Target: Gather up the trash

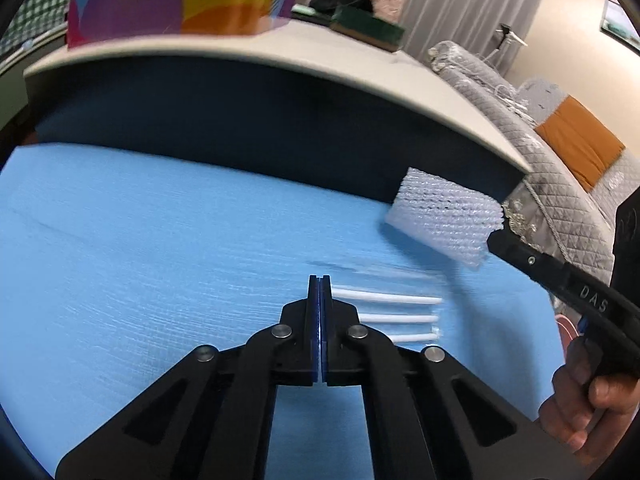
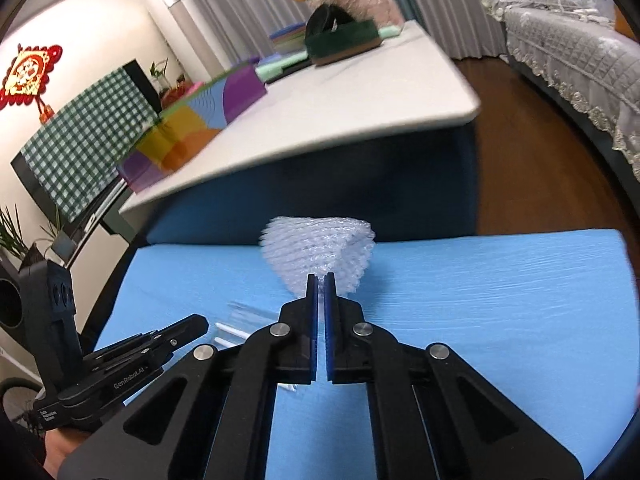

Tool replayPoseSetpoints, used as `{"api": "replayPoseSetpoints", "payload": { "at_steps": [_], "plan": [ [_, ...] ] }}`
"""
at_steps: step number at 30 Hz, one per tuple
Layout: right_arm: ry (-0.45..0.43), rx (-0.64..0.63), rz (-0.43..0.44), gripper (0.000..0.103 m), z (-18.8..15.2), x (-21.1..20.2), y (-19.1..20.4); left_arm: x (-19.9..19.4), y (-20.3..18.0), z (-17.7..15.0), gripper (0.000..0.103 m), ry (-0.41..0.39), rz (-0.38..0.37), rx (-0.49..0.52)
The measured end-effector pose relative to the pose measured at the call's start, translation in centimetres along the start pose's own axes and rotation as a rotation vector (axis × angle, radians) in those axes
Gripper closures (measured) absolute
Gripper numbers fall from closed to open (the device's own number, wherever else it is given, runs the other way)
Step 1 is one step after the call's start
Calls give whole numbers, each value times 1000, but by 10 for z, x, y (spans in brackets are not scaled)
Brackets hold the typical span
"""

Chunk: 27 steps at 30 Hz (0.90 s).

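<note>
A blue cloth-covered surface (image 1: 160, 240) lies under both grippers. My right gripper (image 2: 321, 280) is shut on a piece of white bubble wrap (image 2: 320, 244), which fans out above its tips. In the left wrist view that right gripper (image 1: 494, 240) holds the bubble wrap (image 1: 440, 216) clear of the cloth at the right, and a hand (image 1: 588, 404) grips its handle. My left gripper (image 1: 320, 280) is shut. Three white sticks in a clear wrapper (image 1: 388, 308) lie on the cloth against its right finger. Whether the jaws pinch the wrapper is hidden. The left gripper (image 2: 202, 323) points at those sticks (image 2: 232, 330).
Behind the blue surface stands a white table (image 2: 360, 92) with a colourful box (image 2: 188, 128) and a dark green item (image 2: 344, 40). A grey quilted sofa (image 1: 532, 152) with an orange cushion (image 1: 580, 140) is at the right, over wooden floor (image 2: 532, 152). A checked cloth (image 2: 84, 136) hangs at the left.
</note>
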State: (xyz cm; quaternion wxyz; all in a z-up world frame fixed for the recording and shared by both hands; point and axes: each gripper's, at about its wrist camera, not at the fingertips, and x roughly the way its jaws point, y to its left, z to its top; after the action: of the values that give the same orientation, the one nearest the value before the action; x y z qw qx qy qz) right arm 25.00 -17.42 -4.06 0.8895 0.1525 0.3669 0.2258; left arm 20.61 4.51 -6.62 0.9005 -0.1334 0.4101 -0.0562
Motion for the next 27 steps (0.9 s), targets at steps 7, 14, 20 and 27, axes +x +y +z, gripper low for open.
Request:
{"api": "replayPoseSetpoints", "payload": {
  "at_steps": [7, 14, 20, 27],
  "plan": [
    [-53, -2, -34, 100, -2, -58, -2, -31, -11, -8, 103, -22, -14, 44],
    [-84, -13, -85, 100, -7, -131, -11, -29, -15, -14, 98, -13, -30, 30],
    [-84, 87, -103, 100, -5, -193, -36, -16, -38, -16, 64, -21, -6, 53],
    [-155, 109, -105, 100, -6, -237, -51, 19, -92, -17, 37, -29, 170, 145]
  ]
}}
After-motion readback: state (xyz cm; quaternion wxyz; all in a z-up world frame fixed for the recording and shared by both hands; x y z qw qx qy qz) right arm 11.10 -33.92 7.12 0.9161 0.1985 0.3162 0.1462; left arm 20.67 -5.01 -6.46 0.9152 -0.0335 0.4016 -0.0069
